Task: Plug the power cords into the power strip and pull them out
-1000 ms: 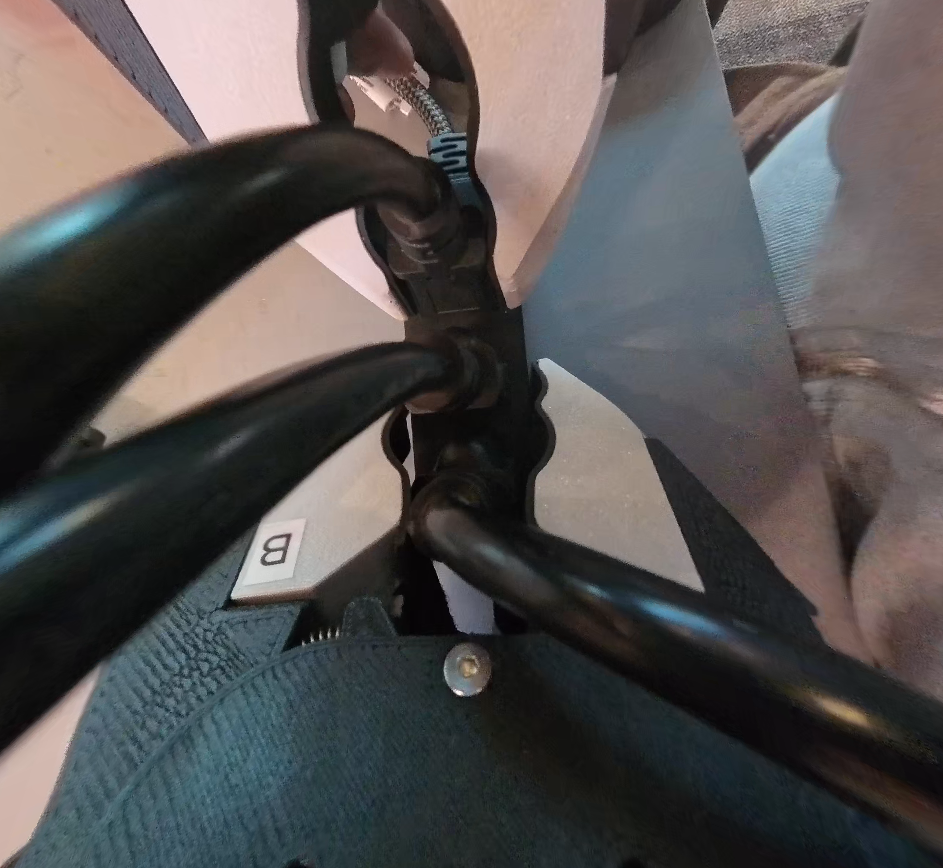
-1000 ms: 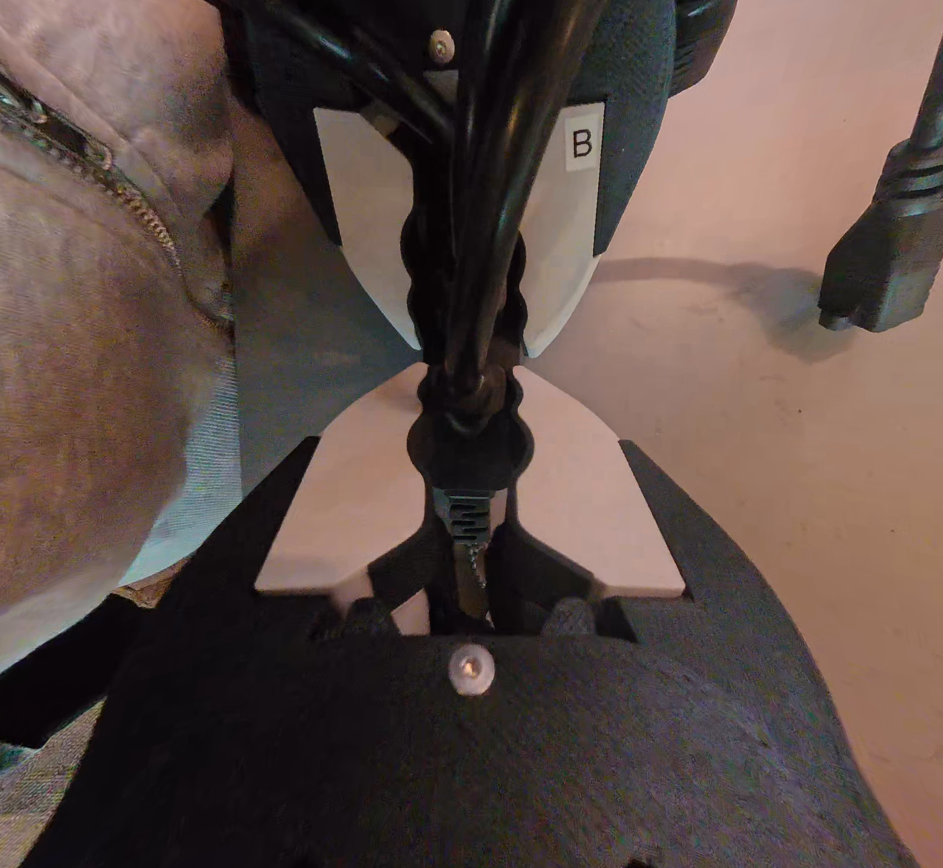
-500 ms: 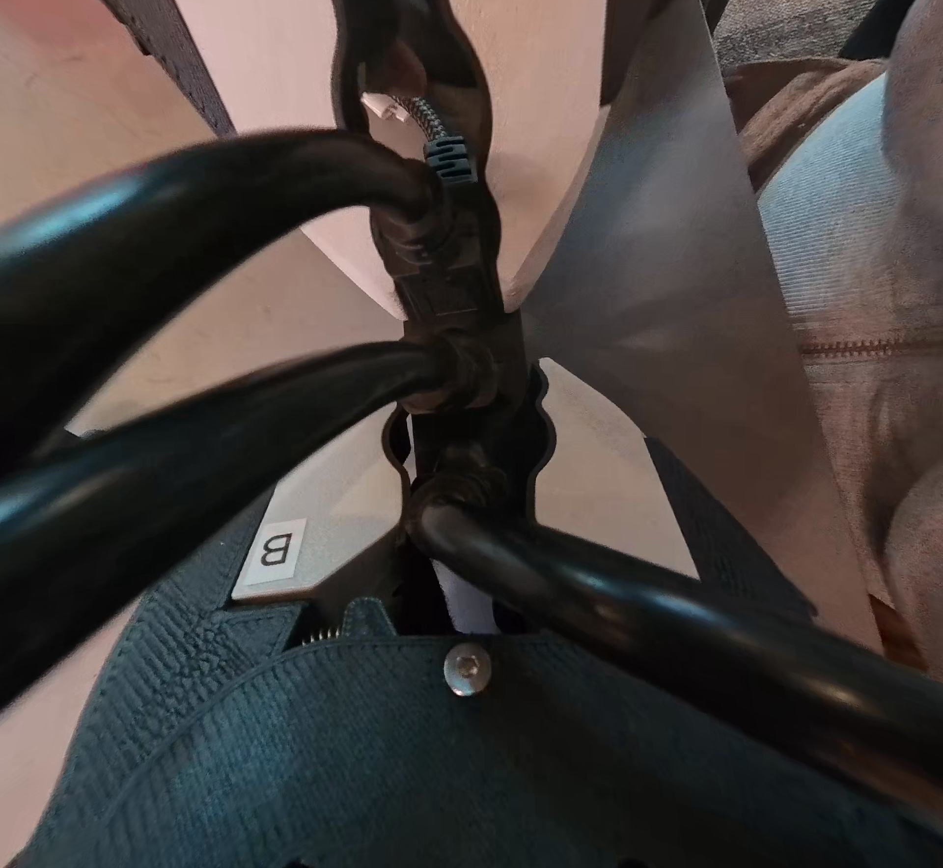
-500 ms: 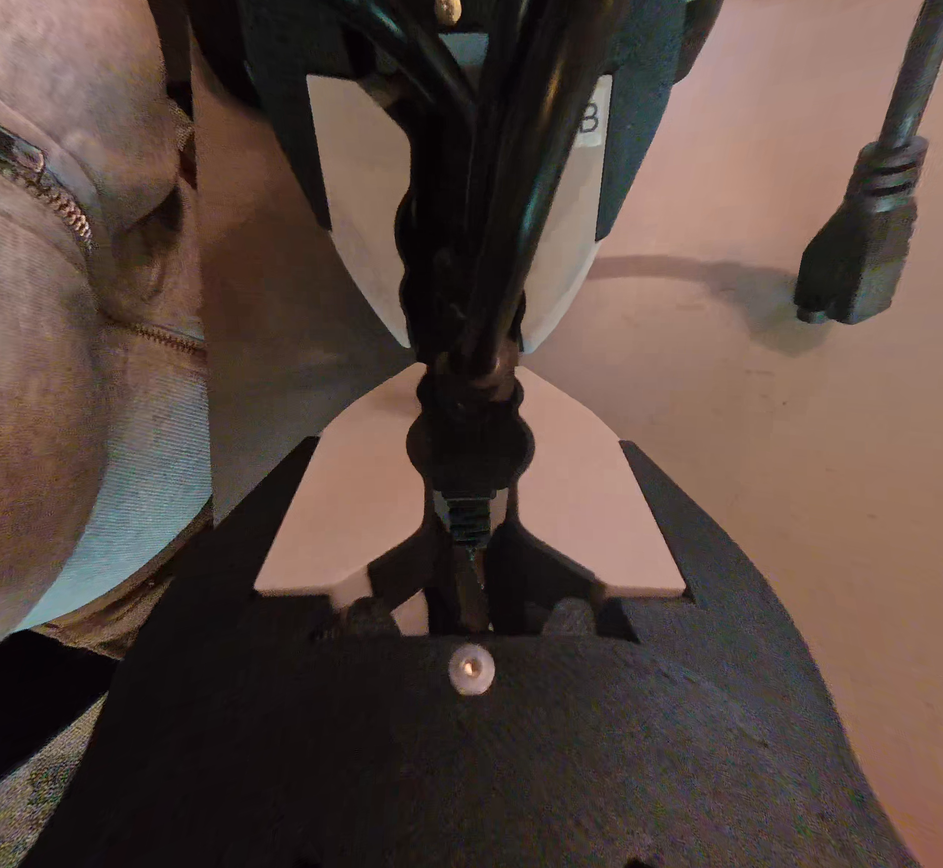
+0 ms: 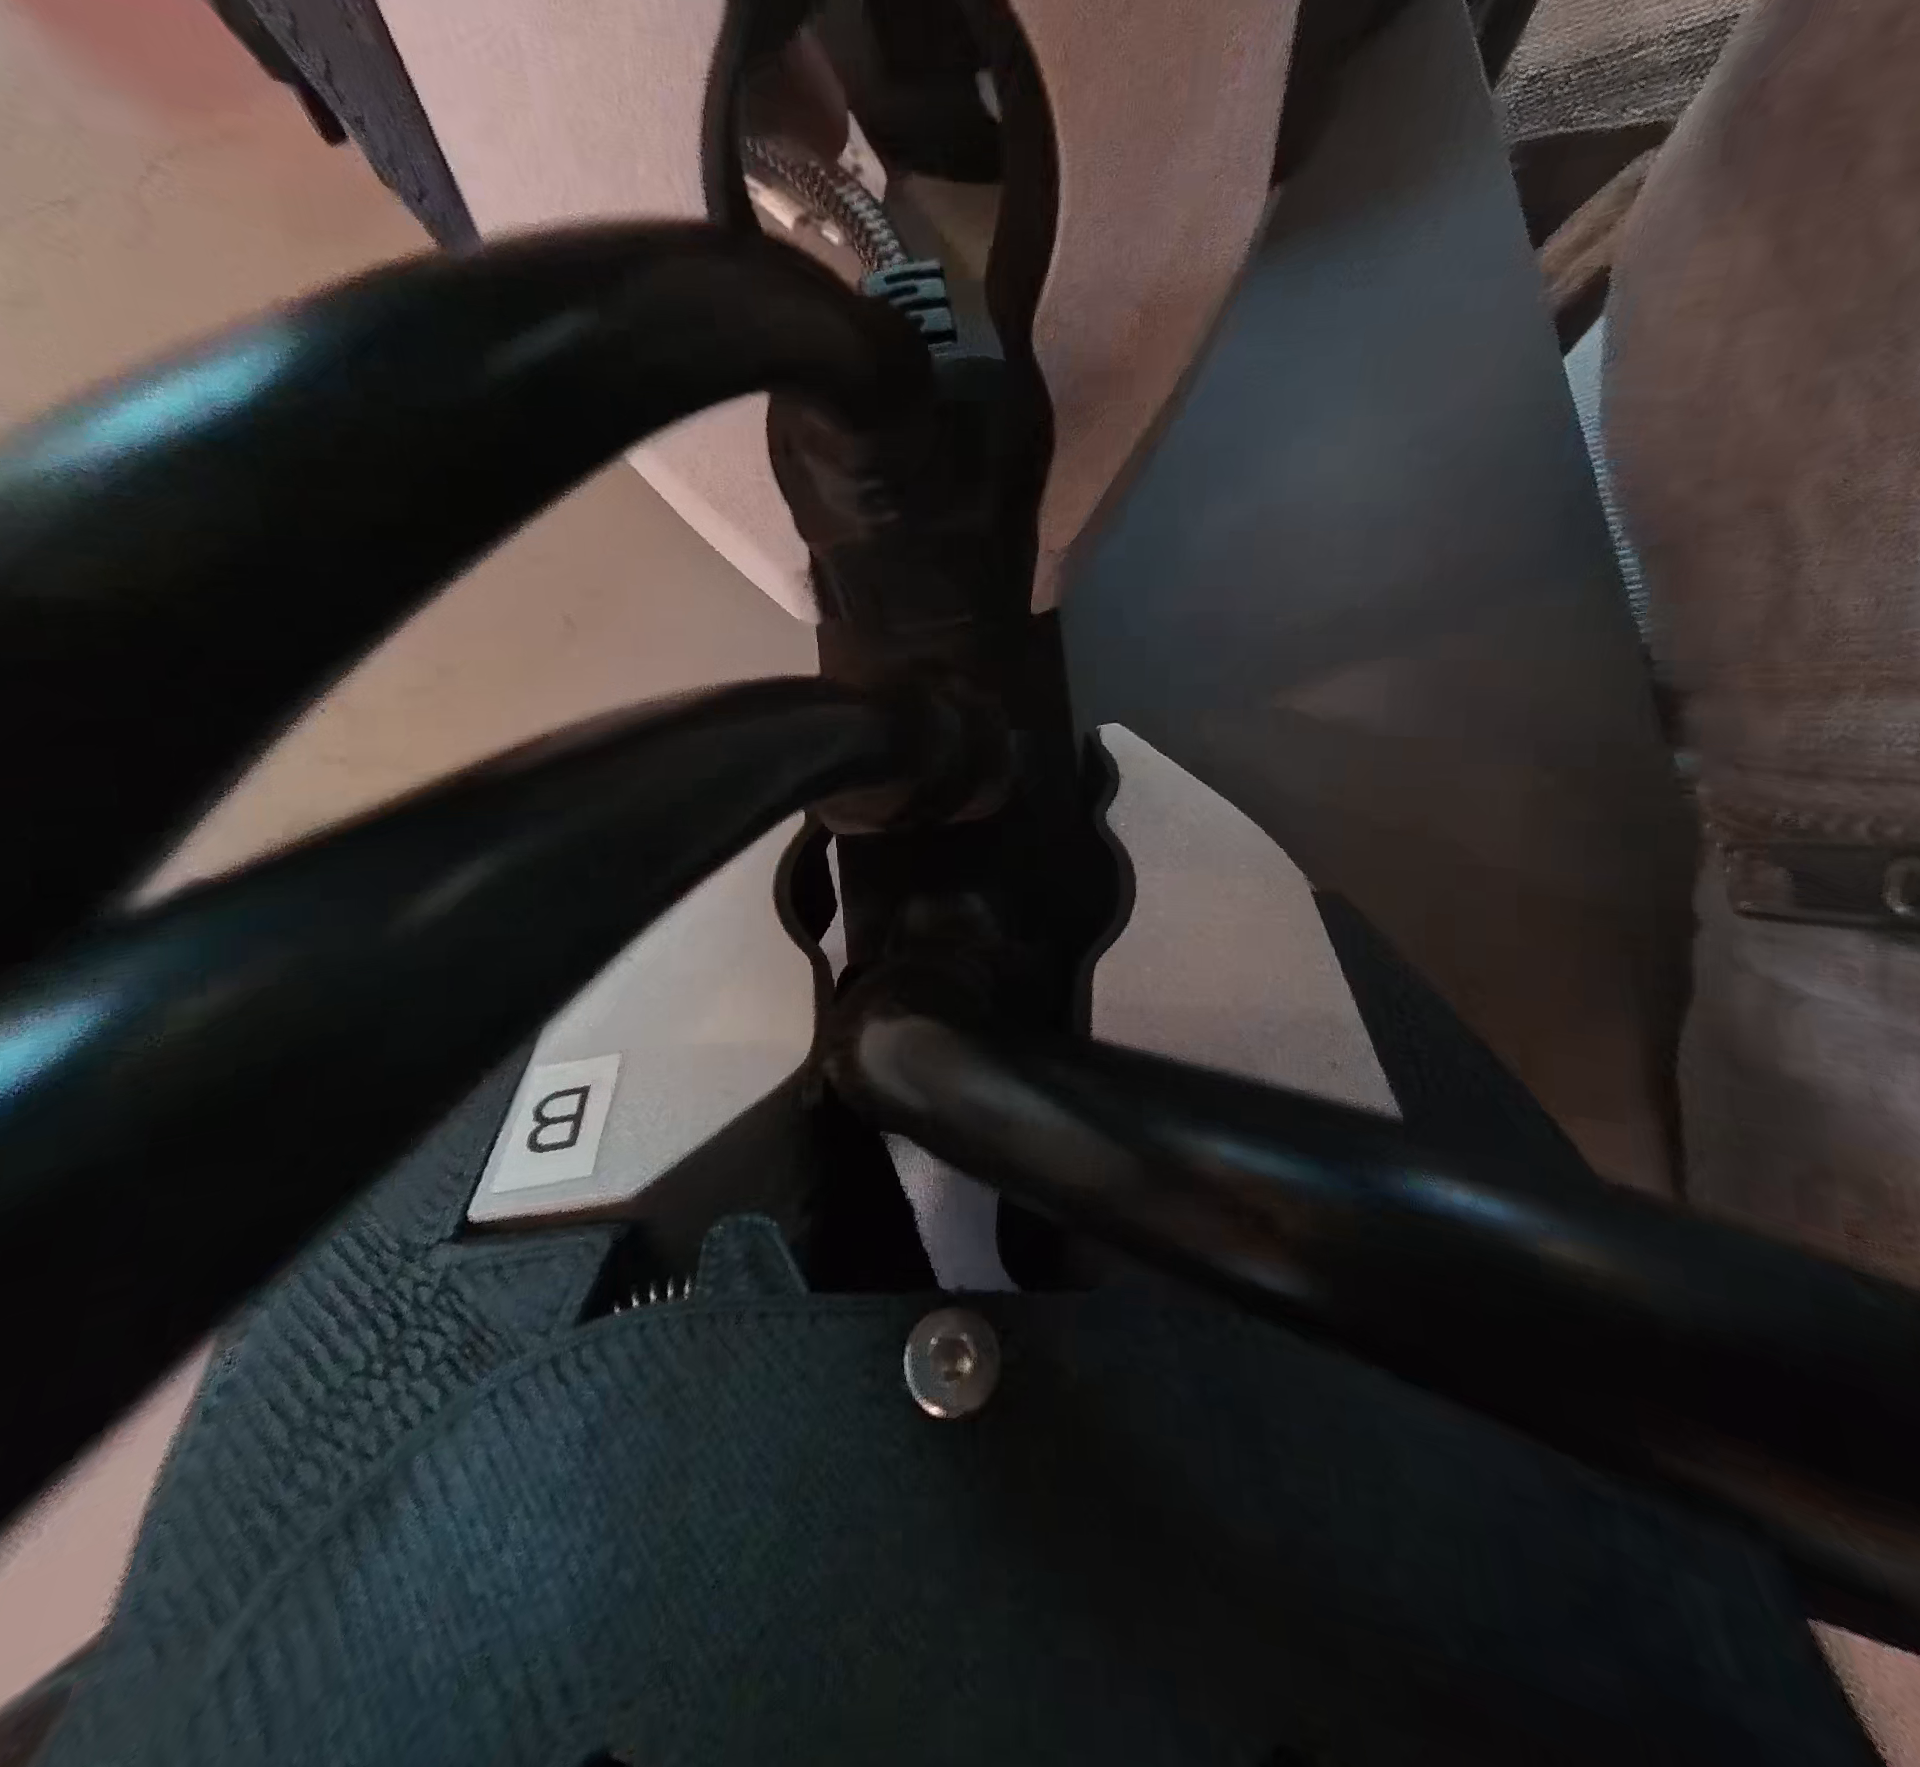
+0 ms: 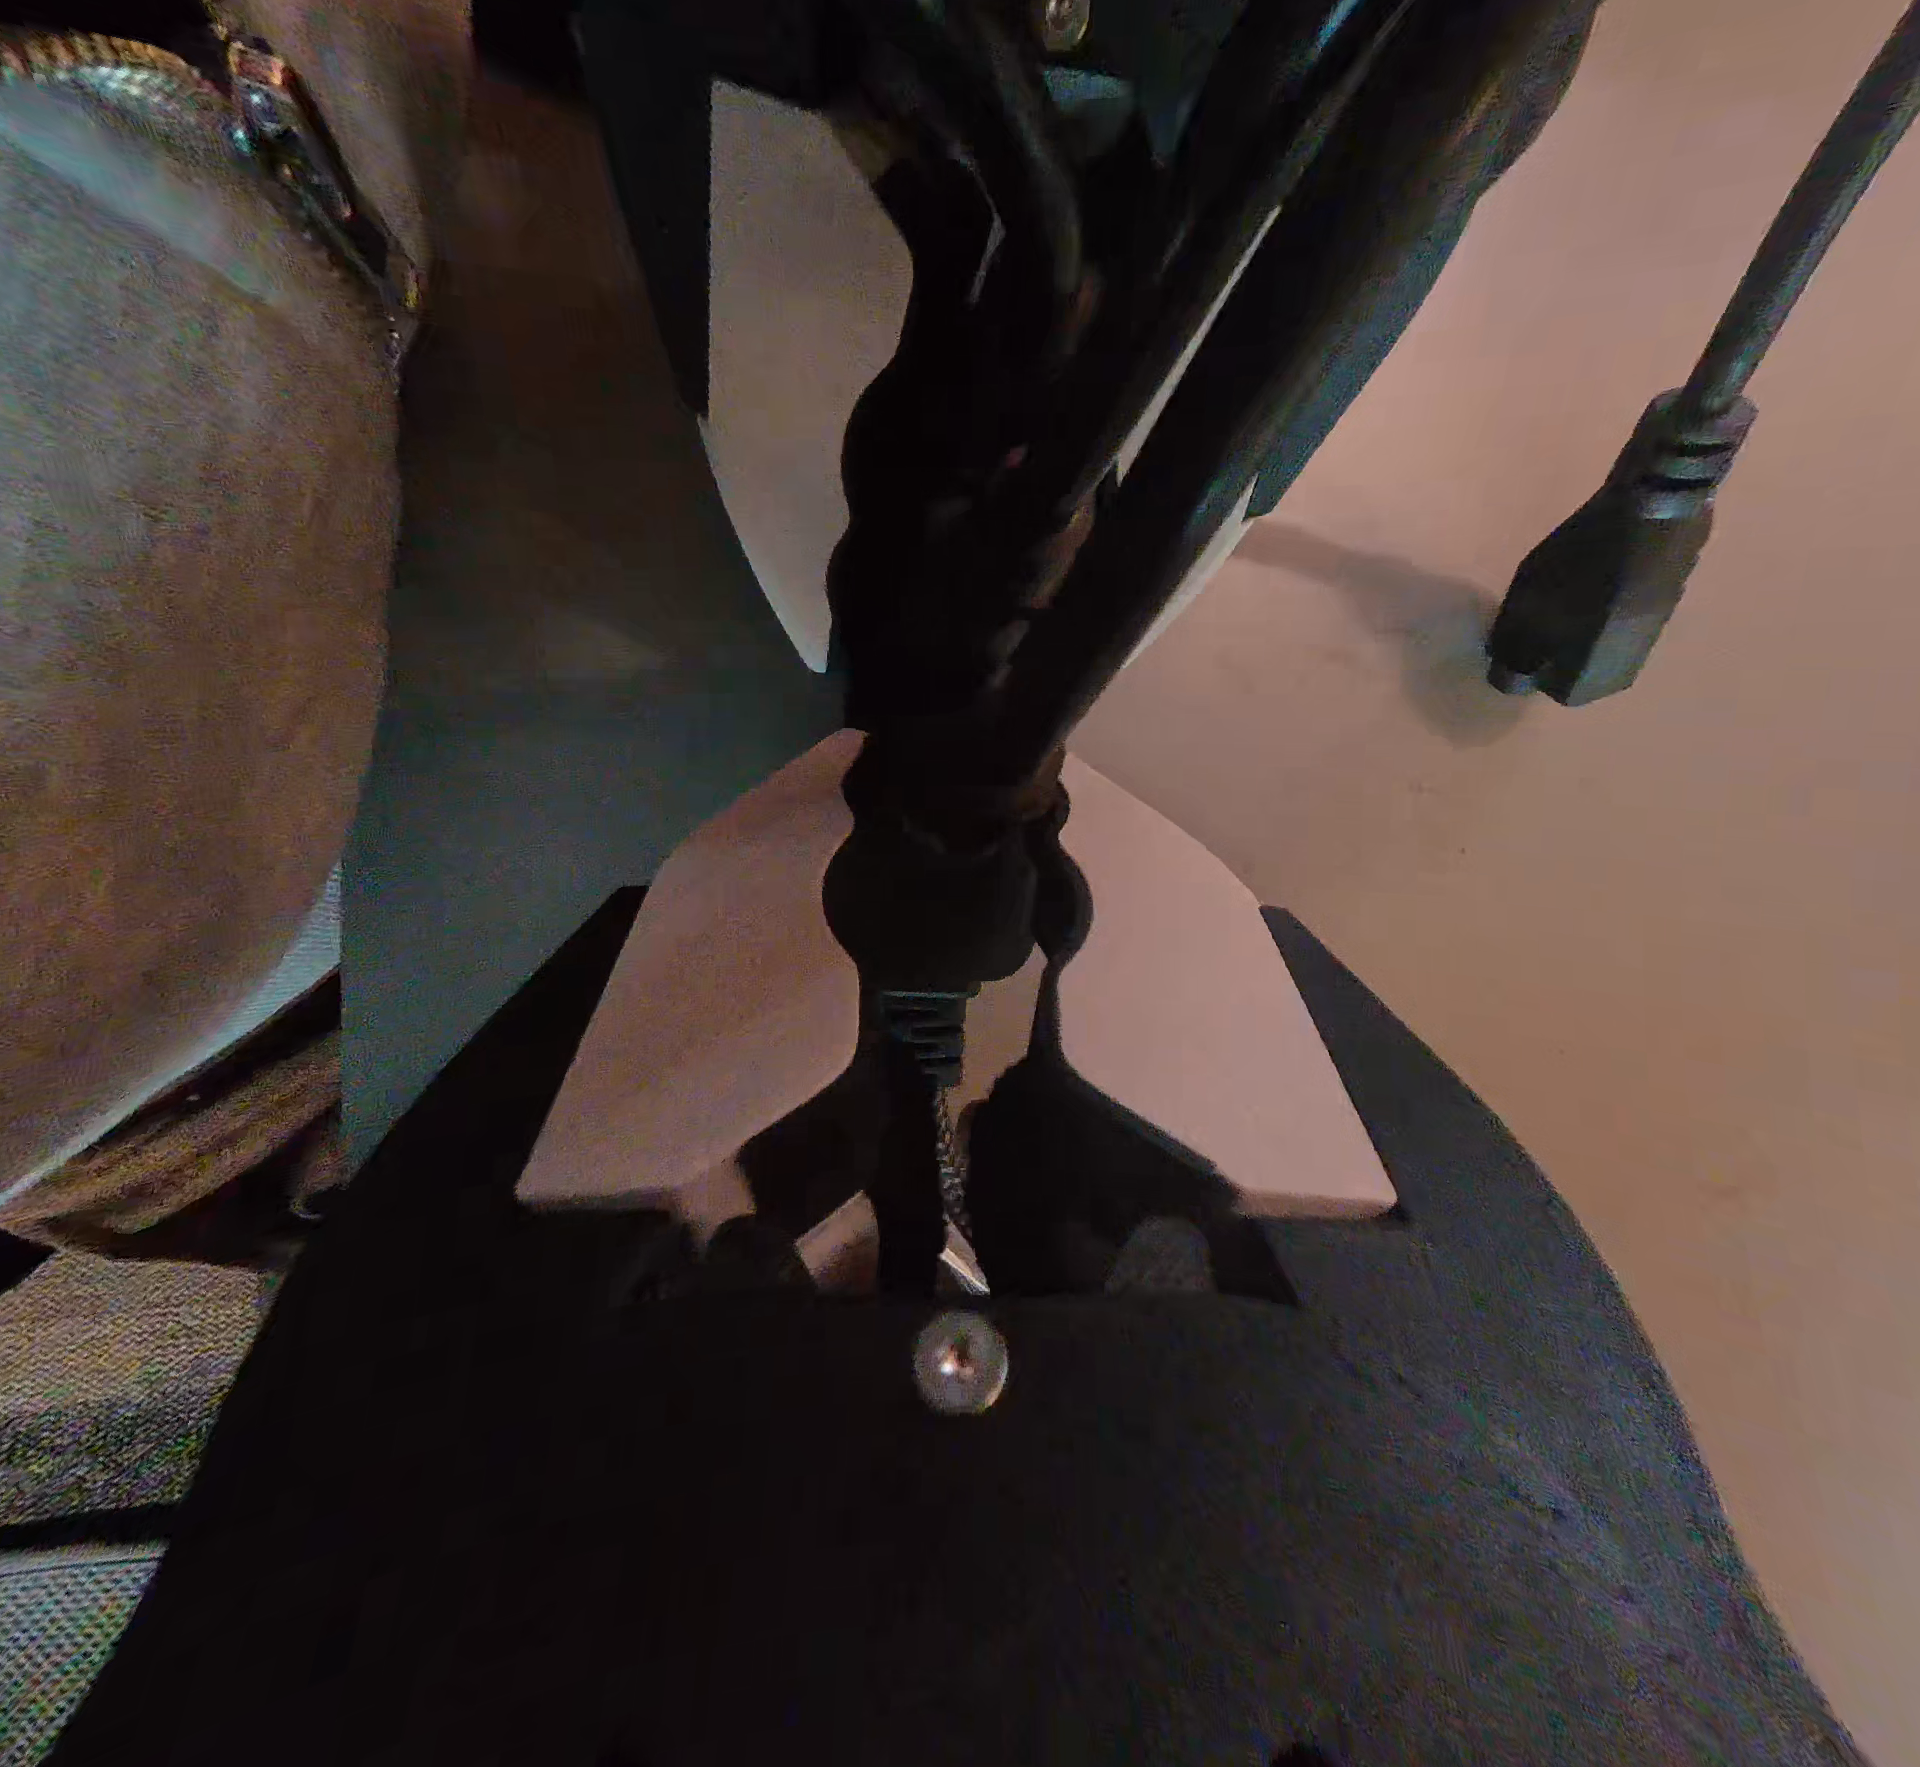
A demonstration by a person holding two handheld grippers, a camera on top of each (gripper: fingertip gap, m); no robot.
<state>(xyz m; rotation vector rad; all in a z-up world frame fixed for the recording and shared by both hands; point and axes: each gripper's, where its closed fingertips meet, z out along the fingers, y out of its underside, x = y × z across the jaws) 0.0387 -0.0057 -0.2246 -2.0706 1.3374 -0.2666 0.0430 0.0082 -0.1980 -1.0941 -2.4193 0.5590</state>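
Both grippers face each other tip to tip and are shut on one narrow black power strip (image 5: 1044, 709), seen edge-on. My left gripper (image 5: 945, 782) clamps the part that carries three black plugs. Their thick black cords (image 5: 395, 429) (image 5: 436, 896) (image 5: 1351, 1198) bend out to the left and the lower right. My right gripper (image 6: 956, 761) clamps the end with the ribbed strain relief (image 6: 925, 1031) and the braided cord (image 5: 831, 200). In the right wrist view the left gripper (image 6: 935, 657) comes down from the top, tilted.
A loose black cord connector (image 6: 1600, 574) hangs at the right above the pale table (image 6: 1610, 990). A person's brown zipped jacket (image 6: 156, 678) is close on the left, and on the right in the left wrist view (image 5: 1787, 574). A grey table edge (image 5: 1351, 574) runs between.
Both grips hold unchanged. The pair has tilted and swung: the left gripper now leans in the right wrist view, the loose connector has drifted left, and the jacket sits closer.
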